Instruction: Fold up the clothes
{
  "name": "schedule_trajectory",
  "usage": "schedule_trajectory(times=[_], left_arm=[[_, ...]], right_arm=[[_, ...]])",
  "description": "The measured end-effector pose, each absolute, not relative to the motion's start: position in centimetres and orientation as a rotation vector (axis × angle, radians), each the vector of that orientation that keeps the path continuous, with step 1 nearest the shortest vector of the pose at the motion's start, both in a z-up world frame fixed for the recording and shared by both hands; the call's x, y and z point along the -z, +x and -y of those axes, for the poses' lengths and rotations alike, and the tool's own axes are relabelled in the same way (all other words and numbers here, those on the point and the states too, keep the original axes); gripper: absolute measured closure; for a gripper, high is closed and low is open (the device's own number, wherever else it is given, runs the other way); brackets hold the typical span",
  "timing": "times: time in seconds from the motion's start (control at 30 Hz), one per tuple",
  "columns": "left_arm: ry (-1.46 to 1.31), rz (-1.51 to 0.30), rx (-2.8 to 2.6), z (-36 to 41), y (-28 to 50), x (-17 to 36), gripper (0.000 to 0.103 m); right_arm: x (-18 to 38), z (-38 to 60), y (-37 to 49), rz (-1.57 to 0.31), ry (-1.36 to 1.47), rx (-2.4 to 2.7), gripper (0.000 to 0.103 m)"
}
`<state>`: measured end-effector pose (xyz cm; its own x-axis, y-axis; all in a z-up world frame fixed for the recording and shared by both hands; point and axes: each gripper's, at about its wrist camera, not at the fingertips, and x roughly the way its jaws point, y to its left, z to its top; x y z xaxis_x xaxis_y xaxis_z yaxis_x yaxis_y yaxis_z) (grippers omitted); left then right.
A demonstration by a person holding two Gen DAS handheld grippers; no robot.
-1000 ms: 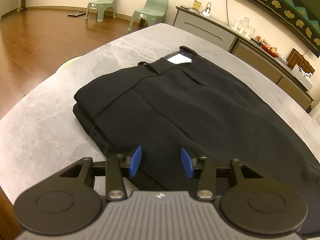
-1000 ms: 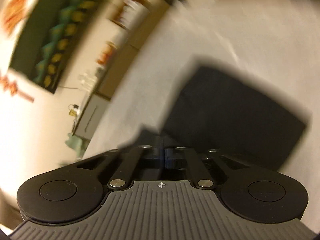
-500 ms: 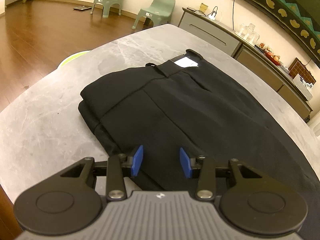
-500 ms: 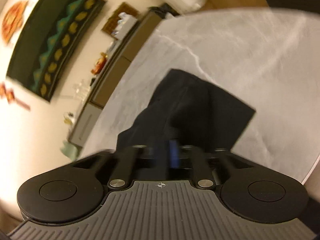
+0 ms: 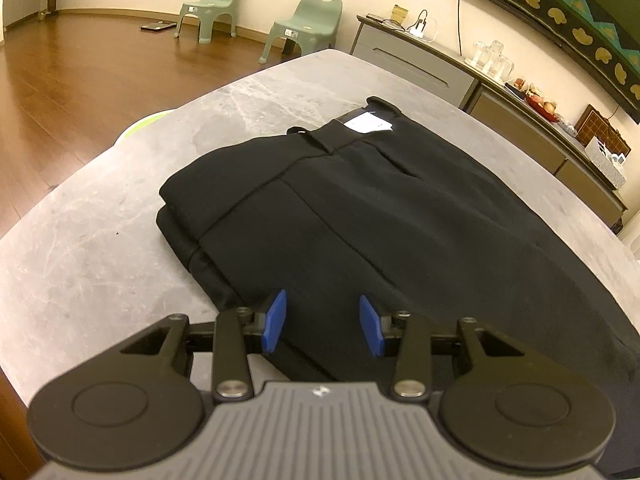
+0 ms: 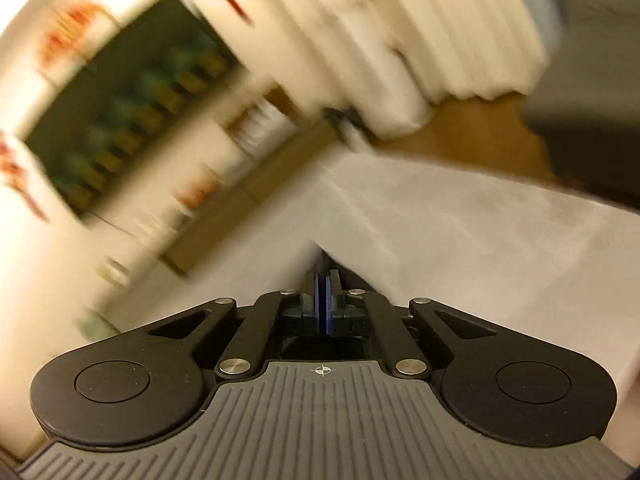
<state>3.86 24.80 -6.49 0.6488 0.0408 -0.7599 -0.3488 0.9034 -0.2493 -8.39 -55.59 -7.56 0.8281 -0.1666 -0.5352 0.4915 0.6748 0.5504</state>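
My left gripper (image 5: 322,318) waits apart over the trousers (image 5: 360,208), my right gripper (image 6: 322,300) is together and empty, so I should pinch one edge cleanly.

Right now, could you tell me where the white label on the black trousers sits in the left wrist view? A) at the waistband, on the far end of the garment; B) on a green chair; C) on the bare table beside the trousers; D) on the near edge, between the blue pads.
A: the white label lies at the waistband on the far end of the folded black trousers, well beyond the left gripper.
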Motion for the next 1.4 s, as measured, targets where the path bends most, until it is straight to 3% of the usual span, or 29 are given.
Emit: schedule_trajectory(times=[0.07, 0.1, 0.33, 0.67, 1.0, 1.07, 1.1, 1.13, 1.2, 1.33, 1.4], left_arm=[[-0.393, -0.843, -0.231, -24.7, 3.9, 6.5, 0.062], [-0.390, -0.844, -0.233, -24.7, 3.9, 6.5, 0.061], [-0.434, -0.838, -0.226, -25.3, 3.3, 6.4, 0.061], [-0.959, -0.600, -0.308, -35.4, -5.3, 5.8, 0.057], [-0.814, -0.745, -0.229, -32.5, -1.1, 6.9, 0.057], [-0.794, -0.761, -0.240, -32.0, -0.4, 7.1, 0.056], [-0.811, -0.762, -0.240, -32.1, -0.5, 7.2, 0.055], [-0.827, -0.763, -0.238, -32.1, -0.7, 7.3, 0.053], [-0.847, -0.758, -0.230, -32.3, -1.1, 7.4, 0.051], [-0.899, -0.752, -0.230, -32.5, -2.1, 7.6, 0.047], [-0.917, -0.756, -0.209, -32.0, -1.6, 7.8, 0.046]], right_arm=[[11.1, 57.3, -7.5, -0.679, 0.861, 0.467, 0.102], [11.6, 57.8, -7.6, -0.695, 0.883, 0.487, 0.101], [11.6, 57.8, -7.8, -0.712, 0.864, 0.504, 0.096], [11.6, 57.8, -7.8, -0.718, 0.877, 0.521, 0.092], [11.8, 56.6, -4.7, -0.791, 0.742, 0.548, 0.096], [11.8, 57.2, -5.4, -0.765, 0.794, 0.535, 0.089], [11.6, 57.5, -6.3, -0.736, 0.832, 0.512, 0.081], [11.4, 57.7, -7.1, -0.706, 0.871, 0.487, 0.052], [10.9, 57.4, -9.7, -0.632, 0.949, 0.442, 0.031], [11.8, 56.0, -12.4, -0.626, 1.008, 0.417, 0.025], [13.1, 55.4, -12.5, -0.652, 1.036, 0.407, 0.031]])
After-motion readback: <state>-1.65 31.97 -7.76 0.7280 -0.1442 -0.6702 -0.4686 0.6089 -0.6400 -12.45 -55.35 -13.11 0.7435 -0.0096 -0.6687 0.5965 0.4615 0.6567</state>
